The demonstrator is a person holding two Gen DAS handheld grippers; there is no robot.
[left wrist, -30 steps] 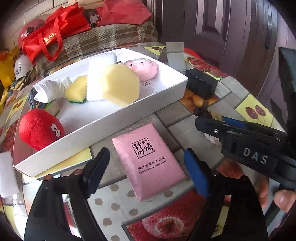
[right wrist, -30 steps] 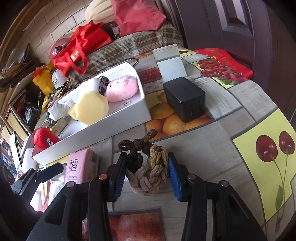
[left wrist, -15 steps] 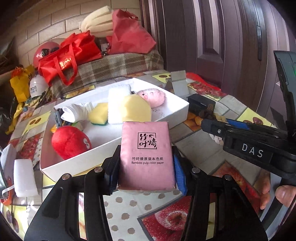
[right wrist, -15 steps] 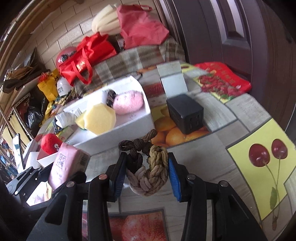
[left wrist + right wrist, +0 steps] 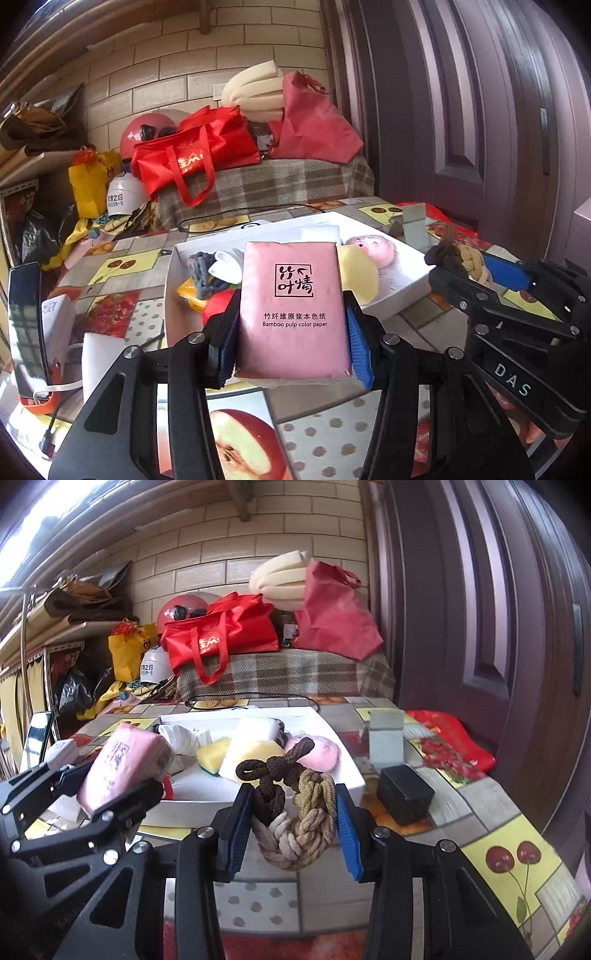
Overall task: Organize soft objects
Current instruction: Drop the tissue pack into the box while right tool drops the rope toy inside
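My left gripper [image 5: 291,332] is shut on a pink tissue pack [image 5: 293,310] and holds it lifted in front of the white box [image 5: 406,291]. My right gripper [image 5: 293,827] is shut on a braided rope knot [image 5: 295,812], brown, tan and cream, held above the table near the box's front wall [image 5: 192,812]. The box holds a yellow sponge ball [image 5: 255,757], a pink plush [image 5: 321,755], a white sponge [image 5: 258,727], white socks [image 5: 184,738] and a red plush [image 5: 218,299]. The pack [image 5: 122,764] and left gripper also show in the right wrist view.
A black box [image 5: 404,794] and a grey card stand [image 5: 386,738] sit right of the white box. A phone [image 5: 26,325] and white items lie at the left. Red bags [image 5: 221,635] and a helmet [image 5: 181,609] sit on the bench behind.
My left gripper closed on the tissue pack and lifted it off the table. My right gripper rose with the rope knot. Both views tilted up.
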